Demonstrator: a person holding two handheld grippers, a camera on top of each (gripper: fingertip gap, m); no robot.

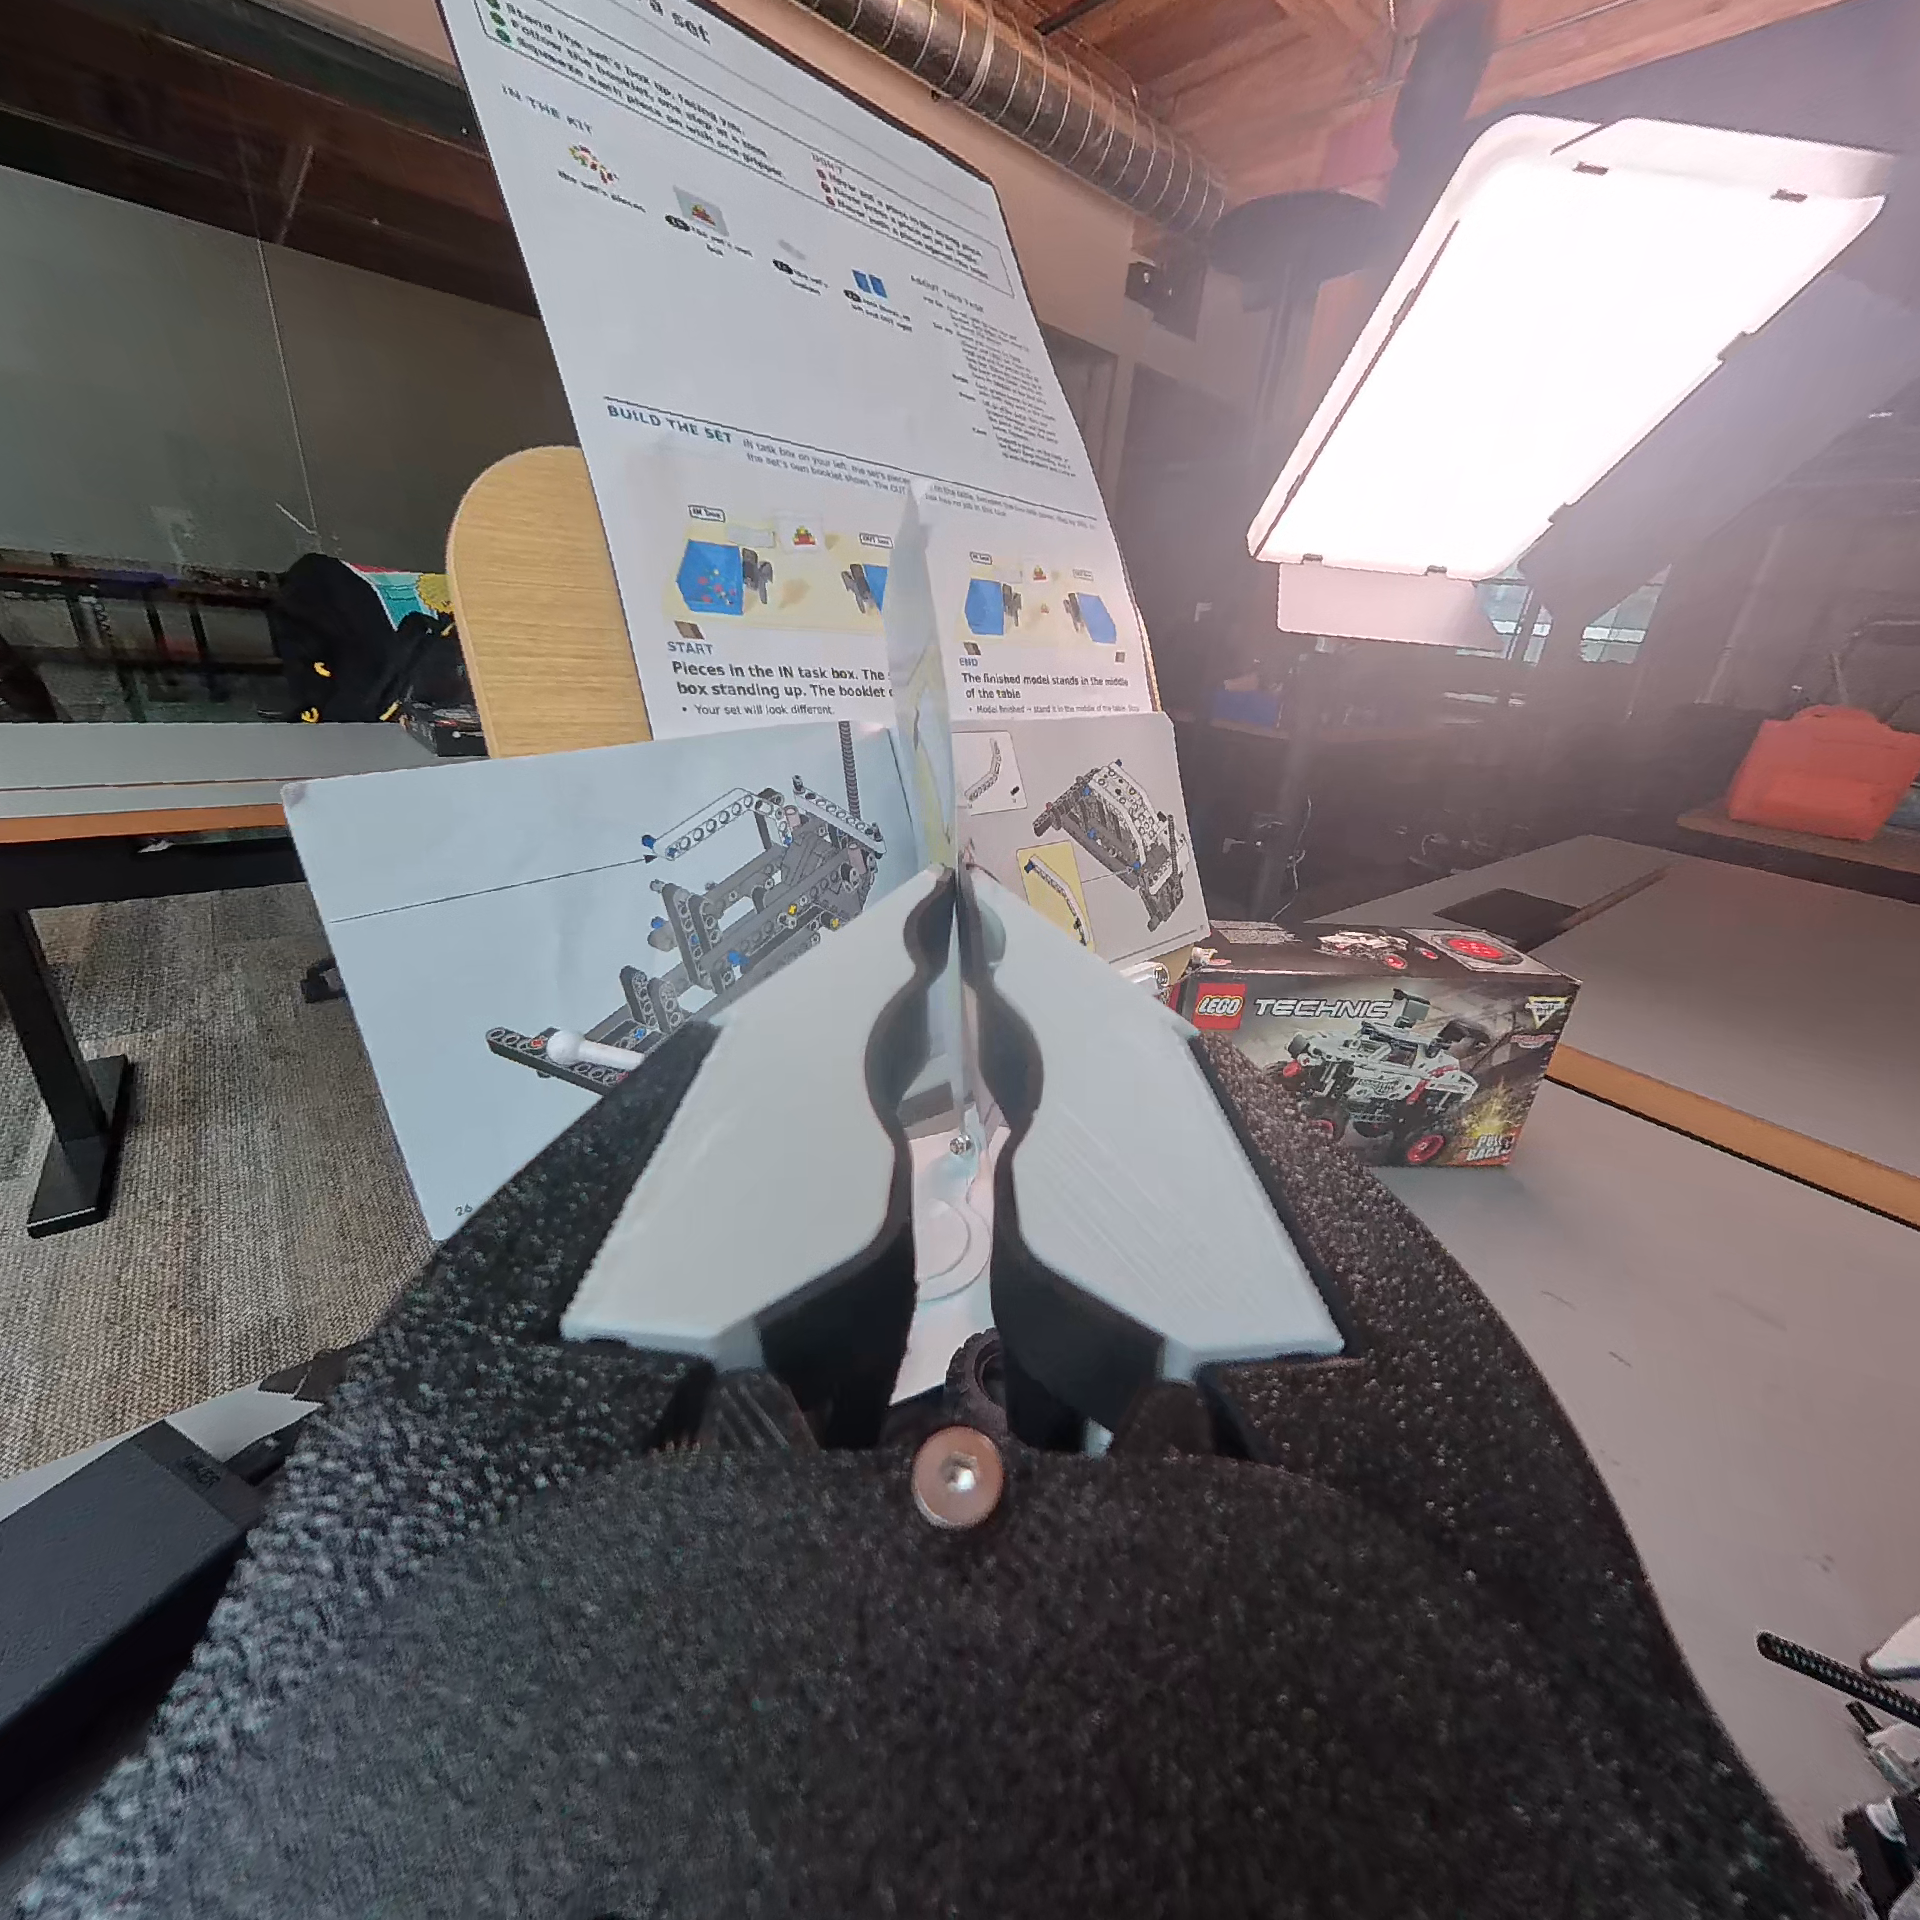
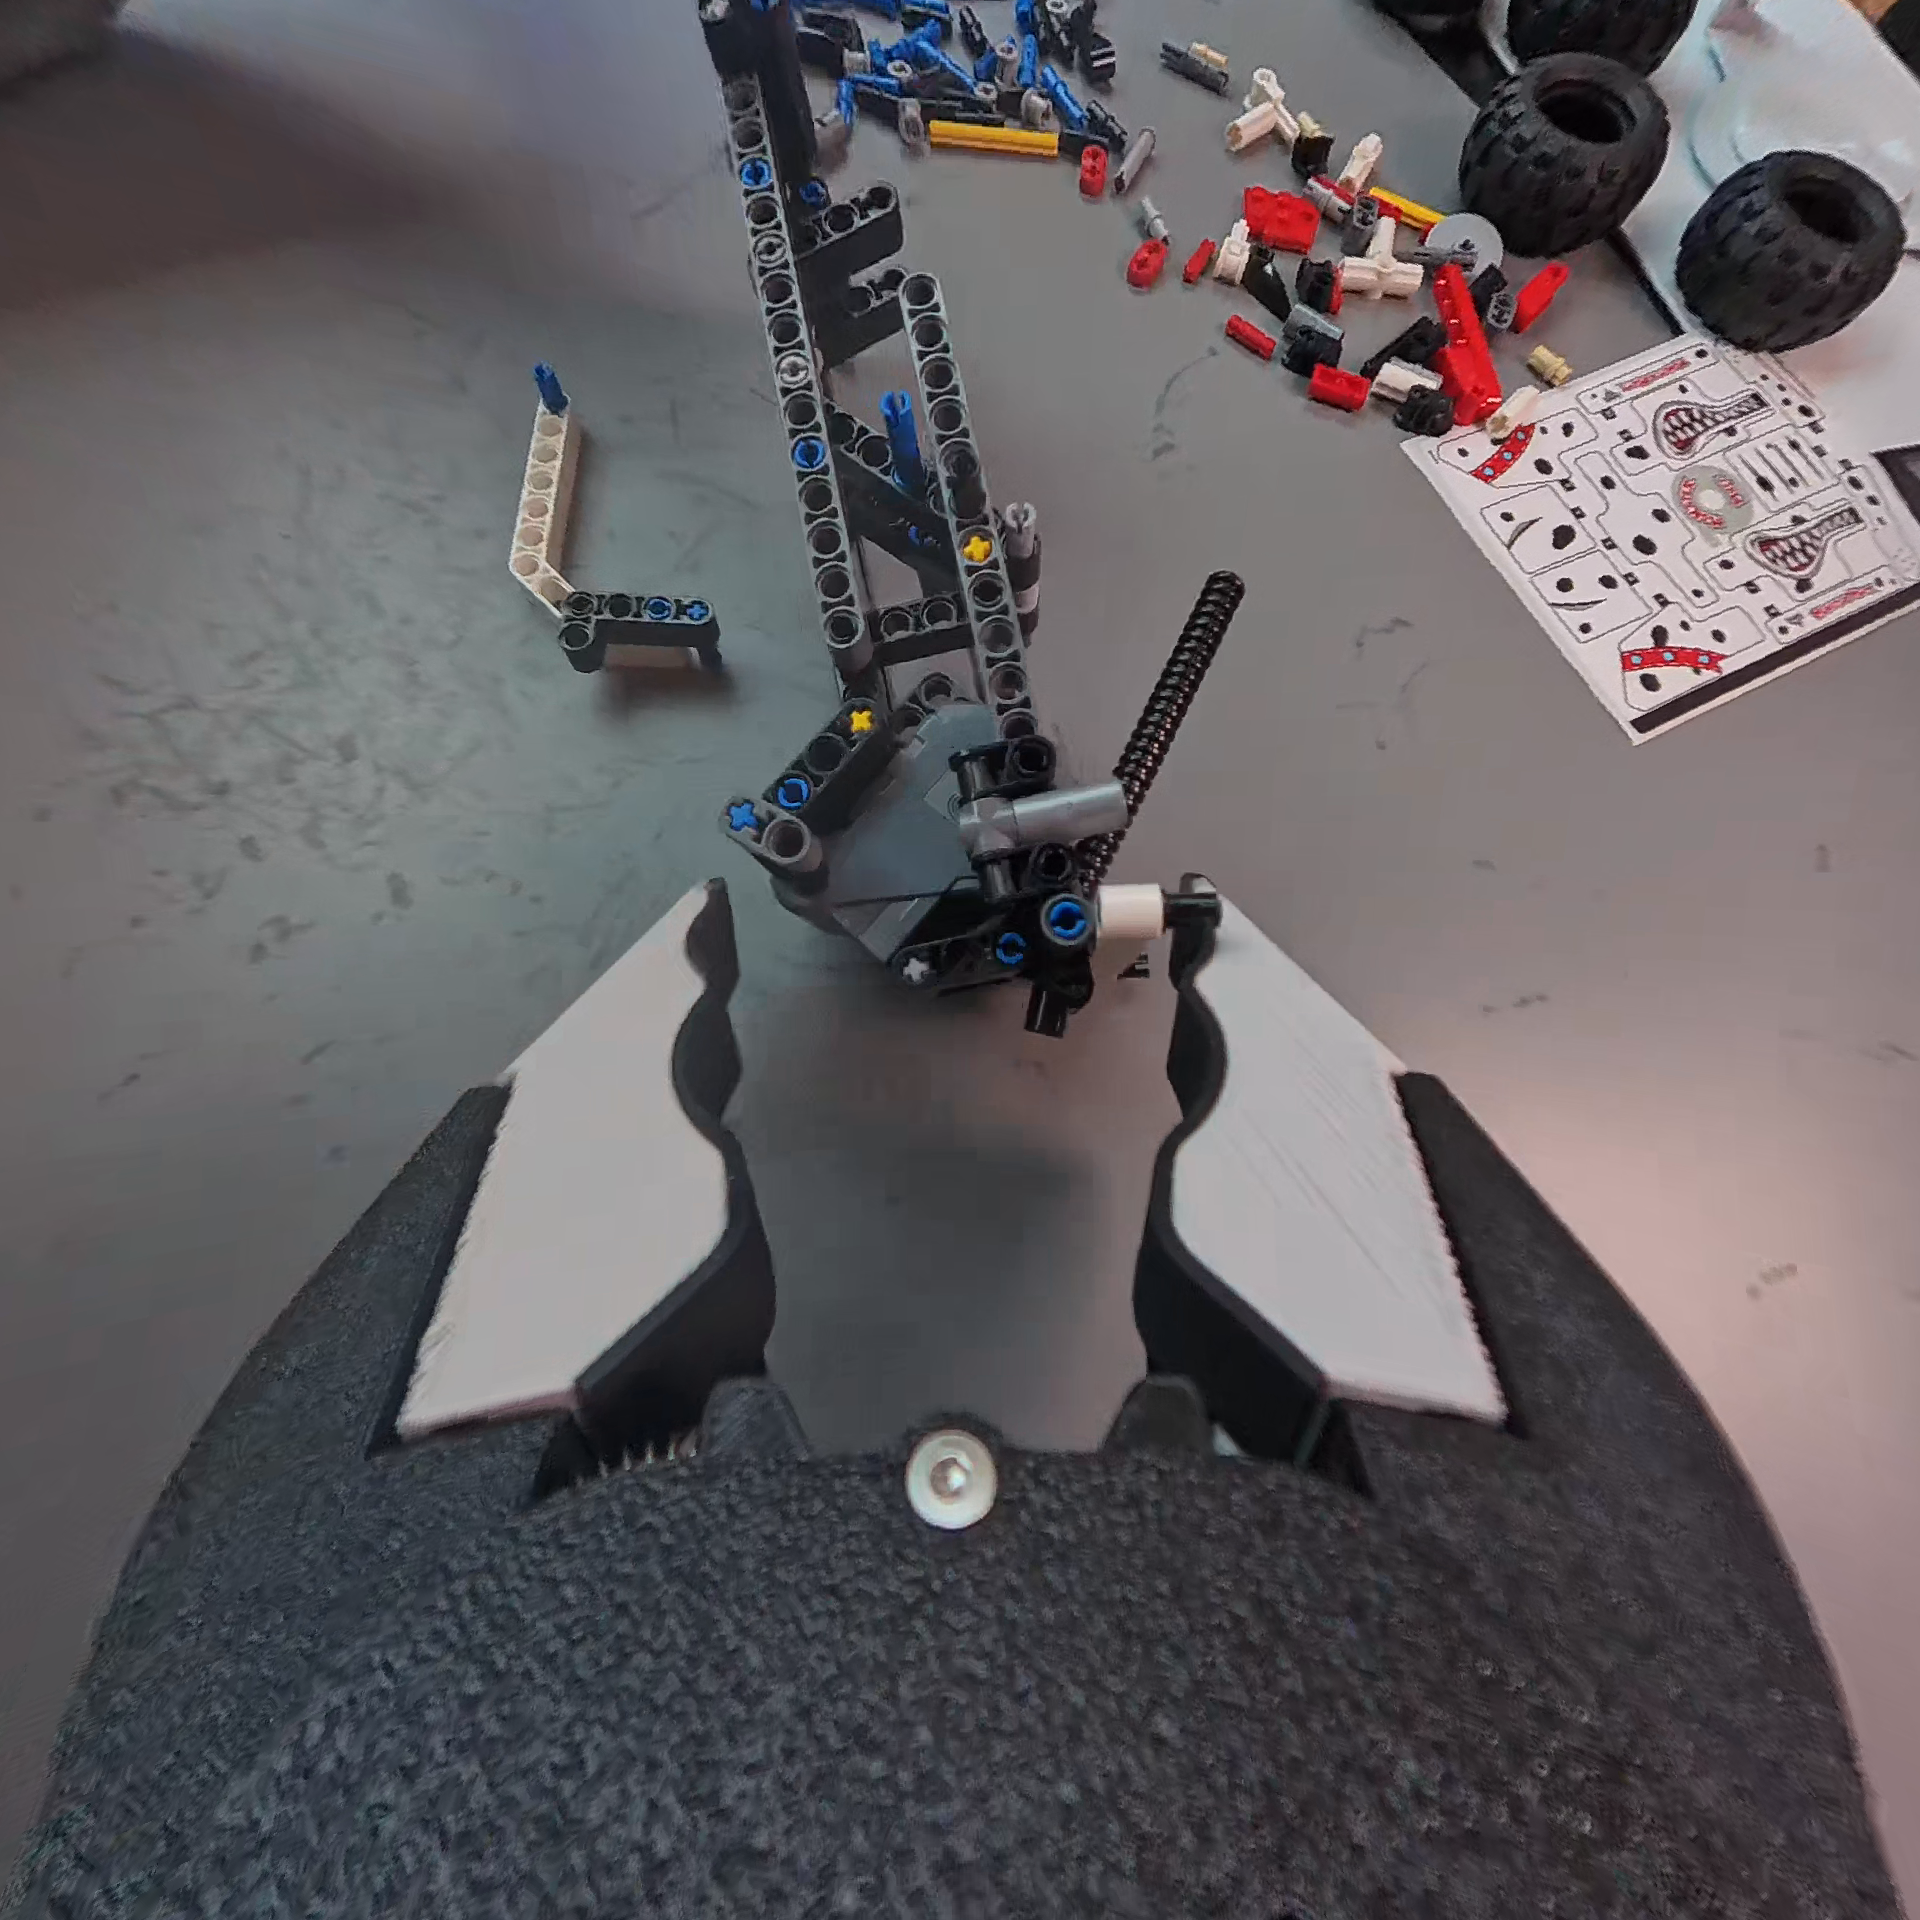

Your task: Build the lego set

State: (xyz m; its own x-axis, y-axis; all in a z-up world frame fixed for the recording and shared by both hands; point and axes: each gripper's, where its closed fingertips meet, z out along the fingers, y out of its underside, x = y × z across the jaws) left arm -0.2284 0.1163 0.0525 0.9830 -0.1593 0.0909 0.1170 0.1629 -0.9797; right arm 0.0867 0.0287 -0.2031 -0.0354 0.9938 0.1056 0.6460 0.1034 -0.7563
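Note:
My left gripper (image 1: 956,894) is shut on a page (image 1: 925,665) of the open instruction booklet (image 1: 582,914), holding that page upright and edge-on. The booklet's open pages show drawings of a grey frame. My right gripper (image 2: 961,904) is open above the grey table (image 2: 312,779). Just beyond its fingertips stands the part-built grey and black frame (image 2: 883,540), with a black ribbed axle (image 2: 1174,696) and a white bush (image 2: 1132,906) close to the right fingertip. A white angled beam joined to a black beam (image 2: 582,561) lies to the frame's left.
Loose blue, black, red and white pieces (image 2: 1340,270) lie at the far side, with three black tyres (image 2: 1673,166) and a sticker sheet (image 2: 1694,530) at the right. The set's box (image 1: 1382,1039) stands right of the booklet, with a printed board (image 1: 810,395) behind and a bright lamp panel (image 1: 1558,353).

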